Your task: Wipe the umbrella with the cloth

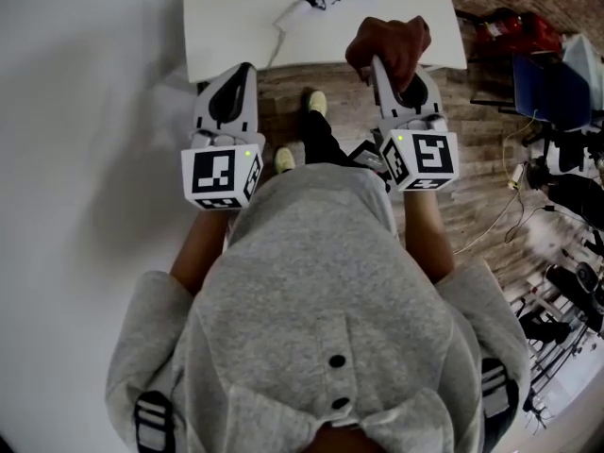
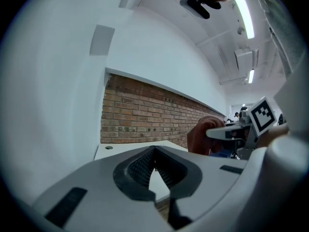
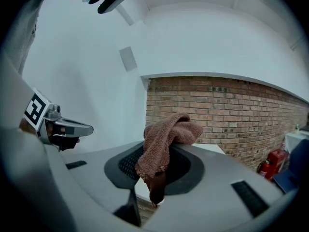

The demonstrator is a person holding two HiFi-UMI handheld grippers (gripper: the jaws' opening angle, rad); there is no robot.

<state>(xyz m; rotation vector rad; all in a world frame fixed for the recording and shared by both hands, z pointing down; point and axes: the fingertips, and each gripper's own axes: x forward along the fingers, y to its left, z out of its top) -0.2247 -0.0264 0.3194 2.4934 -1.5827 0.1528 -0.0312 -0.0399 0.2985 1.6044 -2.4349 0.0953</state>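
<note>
Right gripper (image 3: 159,146) is clamped on the brown cloth (image 3: 166,129), left gripper (image 2: 154,154) closed, empty, both at the table's (image 1: 236,26) near edge; wiping looks unstarted

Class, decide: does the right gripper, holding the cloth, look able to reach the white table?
Likely yes: the right gripper, shut on the cloth, hangs at the near edge of the table, with nothing between.

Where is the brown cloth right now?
The brown cloth is pinched in the right gripper, drooping over its jaws. In the head view it sits on the right, by the near edge of the white table.
</note>
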